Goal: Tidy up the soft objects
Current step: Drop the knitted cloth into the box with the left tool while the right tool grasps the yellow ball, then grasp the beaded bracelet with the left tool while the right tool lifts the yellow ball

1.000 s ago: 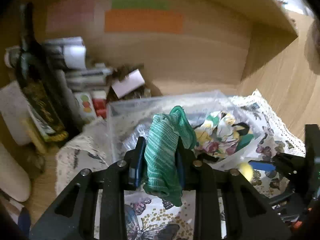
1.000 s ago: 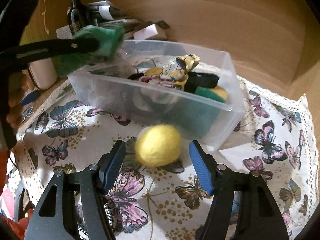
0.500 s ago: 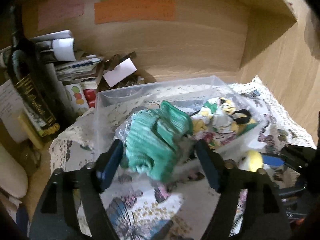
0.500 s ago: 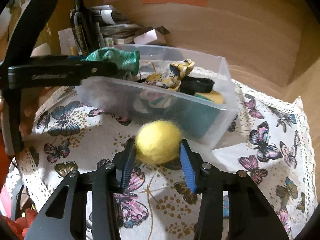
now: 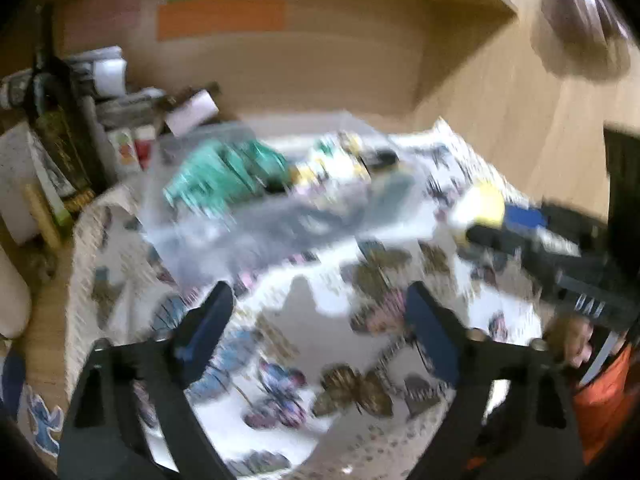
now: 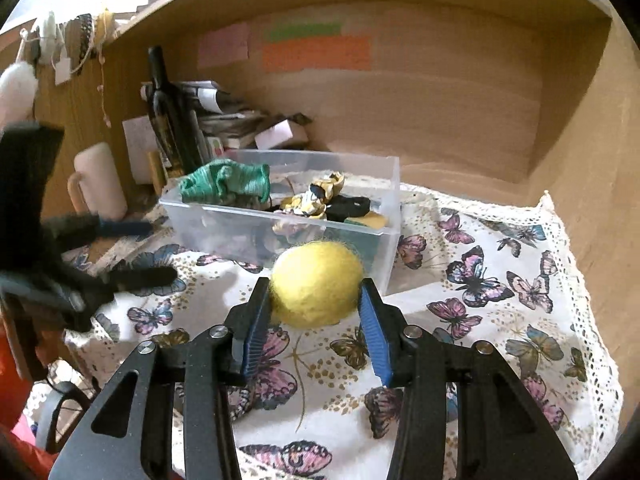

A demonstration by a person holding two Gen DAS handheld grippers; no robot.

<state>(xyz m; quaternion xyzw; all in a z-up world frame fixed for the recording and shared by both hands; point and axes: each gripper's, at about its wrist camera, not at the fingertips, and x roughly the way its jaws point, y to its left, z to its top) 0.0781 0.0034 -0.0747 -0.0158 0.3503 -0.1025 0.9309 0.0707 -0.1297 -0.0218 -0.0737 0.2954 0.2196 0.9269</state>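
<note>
Yellow ball [image 6: 316, 282] sits at frame centre in the right wrist view, pinched between the two blue pads [image 6: 374, 334] of the right gripper [image 6: 316, 312]; pads press both sides of the ball, fingers partly closed around it. Ball appears held above the butterfly cloth [image 6: 500, 300], just in front of the clear plastic bin [image 6: 280, 232]. Green knitted cloth [image 6: 224, 180] lies at the bin's left end, draped over the rim. A floral fabric piece [image 6: 316, 198] and a black item [image 6: 348, 206] lie mid-bin. Left gripper [image 6: 132, 252] enters from the left edge, blurred, its fingers spread and holding nothing. Dark bottle [image 6: 168, 112] and a white mug [image 6: 100, 180] stand in the upper left, beside the bin. Orange paper strip [image 6: 316, 54] is stuck on the wooden back wall.

Left wrist view, heavily motion-blurred. Left gripper [image 5: 320, 320] occupies the lower frame, fingers wide apart, only butterfly cloth [image 5: 300, 360] between them. Clear bin [image 5: 248, 216] lies at centre left with the green cloth [image 5: 224, 180] at its left end; whether the cloth touches the rim cannot be told through the blur. Yellow ball [image 5: 480, 208] shows at centre right at the tip of the right gripper [image 5: 492, 220], one blue pad [image 5: 524, 216] beside it. Bottle [image 5: 60, 120] stands at the left edge.
</note>
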